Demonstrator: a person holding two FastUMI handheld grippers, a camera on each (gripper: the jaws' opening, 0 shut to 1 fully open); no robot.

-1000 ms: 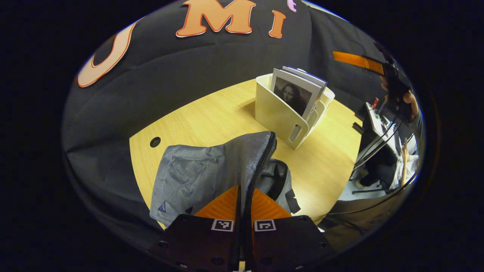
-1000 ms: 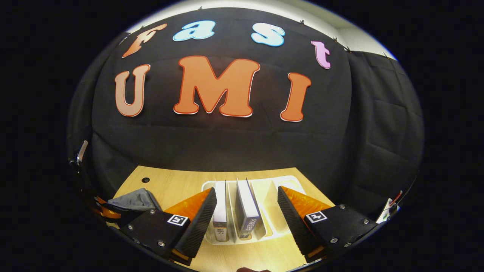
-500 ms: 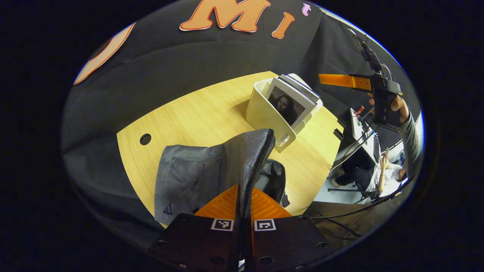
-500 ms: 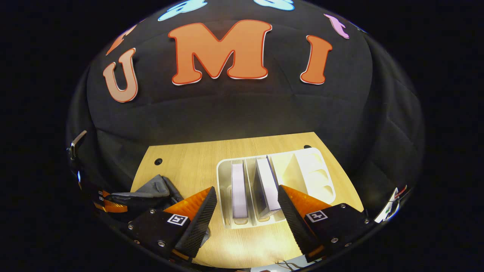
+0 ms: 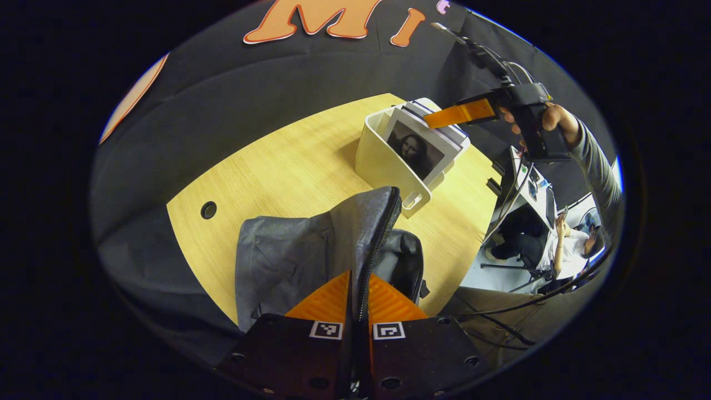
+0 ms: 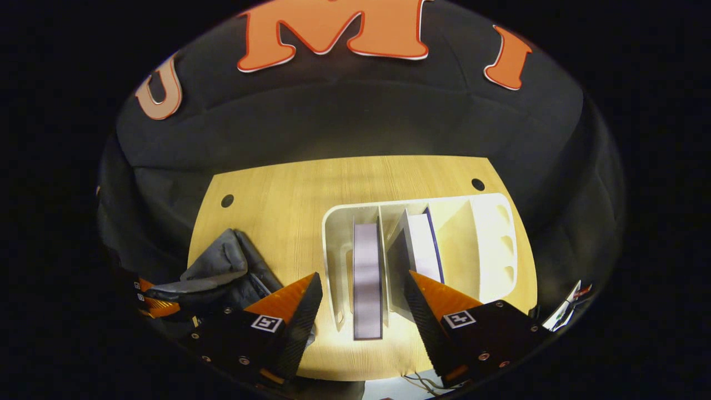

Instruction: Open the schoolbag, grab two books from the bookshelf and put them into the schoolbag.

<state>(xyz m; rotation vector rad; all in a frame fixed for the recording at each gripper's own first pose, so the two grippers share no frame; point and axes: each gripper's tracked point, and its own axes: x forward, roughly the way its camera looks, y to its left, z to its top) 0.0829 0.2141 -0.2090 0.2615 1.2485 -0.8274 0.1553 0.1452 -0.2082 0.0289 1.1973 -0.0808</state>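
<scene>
Item, left gripper view: schoolbag (image 5: 311, 244), grey, lower centre of frame on the table (image 5: 266, 172); left gripper (image 5: 358, 303) clenched on its zipper edge, holding the flap up. Bookshelf (image 5: 389, 166), white, upper centre-right, books upright inside. Right gripper (image 5: 455, 114) at upper right, poised above the shelf. Item, right gripper view: right gripper (image 6: 361, 303), jaws released and spread wide at the bottom; first book (image 6: 367, 278) directly between them, long axis running straight away from the jaws; second book (image 6: 423, 250) just right, leaning. Right hand judged nearer.
</scene>
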